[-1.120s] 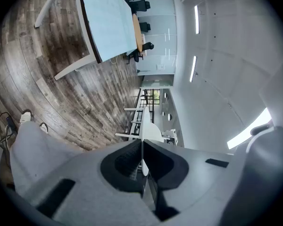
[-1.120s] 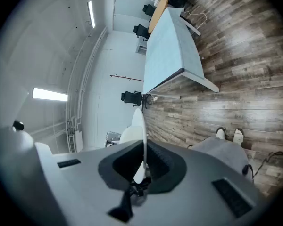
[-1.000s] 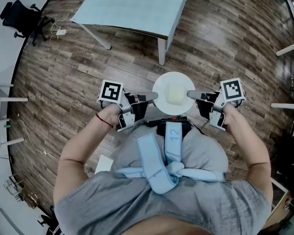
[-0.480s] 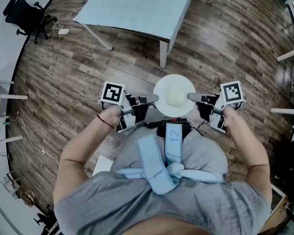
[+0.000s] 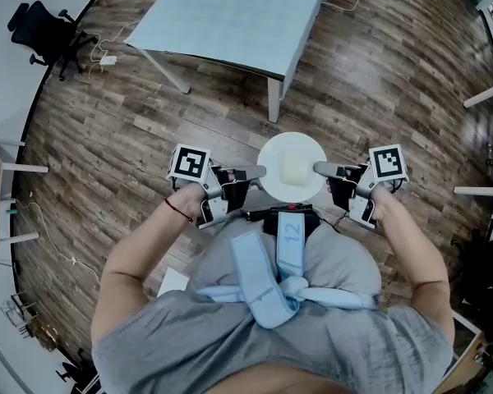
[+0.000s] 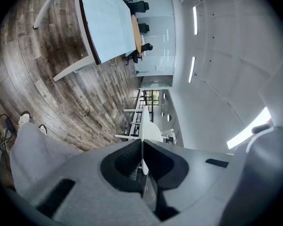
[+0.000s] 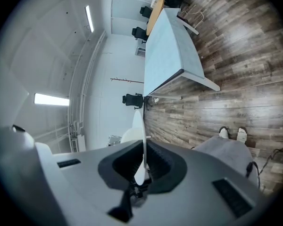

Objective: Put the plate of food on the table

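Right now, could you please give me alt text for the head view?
A white plate of food is clamped at opposite edges by the left hand-held gripper and right hand-held gripper, over wood floor, short of the table.

The pale chest strap [image 5: 289,249] reads "12".

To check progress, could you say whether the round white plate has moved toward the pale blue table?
No, not noticeably: the round white plate keeps about the same gap from the pale blue table's leg.
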Action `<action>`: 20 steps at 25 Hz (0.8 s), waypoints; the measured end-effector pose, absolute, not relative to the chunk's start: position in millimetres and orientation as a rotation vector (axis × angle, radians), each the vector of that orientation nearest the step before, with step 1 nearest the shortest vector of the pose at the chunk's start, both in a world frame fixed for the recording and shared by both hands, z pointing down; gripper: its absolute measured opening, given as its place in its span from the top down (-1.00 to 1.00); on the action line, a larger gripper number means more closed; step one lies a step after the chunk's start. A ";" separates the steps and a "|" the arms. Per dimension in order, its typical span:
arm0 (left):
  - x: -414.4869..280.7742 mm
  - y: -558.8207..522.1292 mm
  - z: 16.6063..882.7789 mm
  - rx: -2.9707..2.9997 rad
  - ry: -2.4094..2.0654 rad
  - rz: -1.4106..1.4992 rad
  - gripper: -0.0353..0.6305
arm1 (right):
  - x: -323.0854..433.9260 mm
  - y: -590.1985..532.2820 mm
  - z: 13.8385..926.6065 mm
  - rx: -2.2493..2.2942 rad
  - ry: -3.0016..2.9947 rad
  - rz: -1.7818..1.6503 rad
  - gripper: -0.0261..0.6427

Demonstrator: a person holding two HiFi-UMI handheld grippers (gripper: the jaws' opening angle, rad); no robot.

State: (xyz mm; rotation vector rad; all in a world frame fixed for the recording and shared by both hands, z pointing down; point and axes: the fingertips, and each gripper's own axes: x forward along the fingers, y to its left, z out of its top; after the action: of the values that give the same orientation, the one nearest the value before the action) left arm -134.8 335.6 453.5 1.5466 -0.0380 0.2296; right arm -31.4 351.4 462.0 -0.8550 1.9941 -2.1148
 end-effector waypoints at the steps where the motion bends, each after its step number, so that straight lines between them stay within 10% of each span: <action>1: -134.4 335.7 453.3 1.545 -0.037 0.229 0.82 | -31.1 351.4 462.2 -0.857 1.991 -2.116 0.81; 20: -134.1 335.5 450.5 1.542 -0.016 0.229 0.82 | -30.4 351.6 457.8 -0.880 2.030 -2.088 0.81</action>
State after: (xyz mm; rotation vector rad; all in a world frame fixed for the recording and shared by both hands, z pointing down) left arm -134.1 335.5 450.5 1.5424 -0.0159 0.2288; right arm -30.4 351.6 457.8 -0.8796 2.0301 -2.0879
